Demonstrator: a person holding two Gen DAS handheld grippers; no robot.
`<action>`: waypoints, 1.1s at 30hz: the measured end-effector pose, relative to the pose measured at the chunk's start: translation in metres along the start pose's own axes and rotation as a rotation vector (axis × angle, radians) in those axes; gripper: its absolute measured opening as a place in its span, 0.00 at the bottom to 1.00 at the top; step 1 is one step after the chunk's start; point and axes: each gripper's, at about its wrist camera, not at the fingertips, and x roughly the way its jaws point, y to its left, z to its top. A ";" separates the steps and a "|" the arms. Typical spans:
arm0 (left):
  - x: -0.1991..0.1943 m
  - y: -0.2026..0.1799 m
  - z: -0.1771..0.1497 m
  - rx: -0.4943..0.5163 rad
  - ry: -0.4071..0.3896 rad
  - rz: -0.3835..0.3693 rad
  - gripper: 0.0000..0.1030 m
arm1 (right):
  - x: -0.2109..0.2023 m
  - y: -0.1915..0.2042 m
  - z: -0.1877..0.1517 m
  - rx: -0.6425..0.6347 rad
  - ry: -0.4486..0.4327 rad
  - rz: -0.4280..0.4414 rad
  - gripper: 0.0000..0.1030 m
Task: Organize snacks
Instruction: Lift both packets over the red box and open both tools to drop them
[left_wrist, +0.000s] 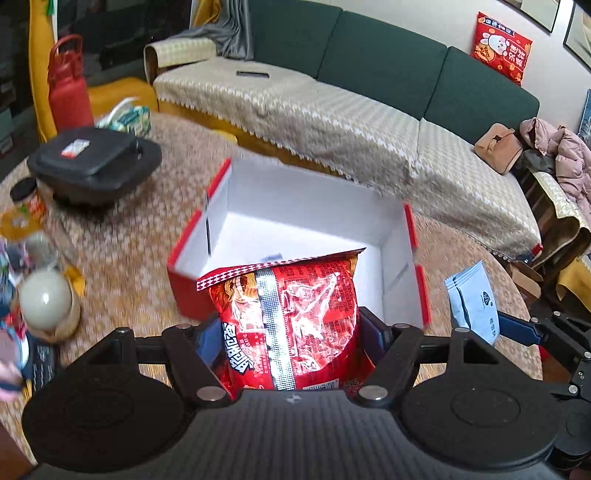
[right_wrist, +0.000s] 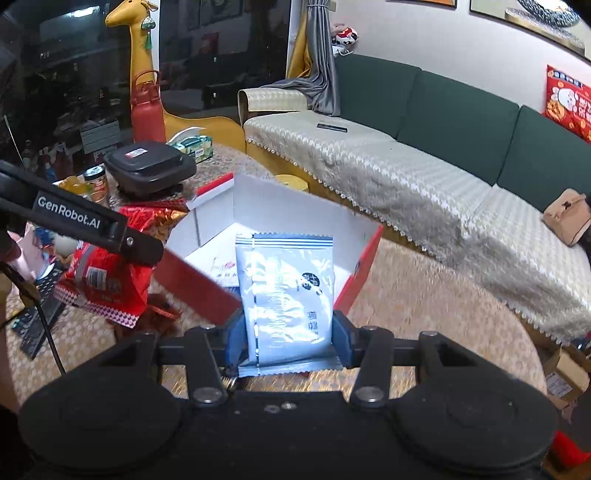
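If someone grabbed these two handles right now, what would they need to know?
Left gripper: jaws shut on a red snack bag.
Right gripper: jaws shut on a pale blue packet.
Both are held above the open red box on the table.
Done: both snacks picked up; something small already lies in the box.
Left: put both into the box.

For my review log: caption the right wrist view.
Right claw grips a pale blue packet before the open red box.
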 end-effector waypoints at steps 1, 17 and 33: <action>0.003 0.001 0.006 -0.001 -0.007 0.001 0.71 | 0.004 0.000 0.003 -0.001 0.002 -0.004 0.46; 0.085 0.004 0.064 0.057 -0.002 0.071 0.71 | 0.101 -0.013 0.033 0.034 0.110 -0.007 0.46; 0.145 0.000 0.047 0.126 0.101 0.079 0.70 | 0.148 0.005 0.024 -0.038 0.209 -0.001 0.46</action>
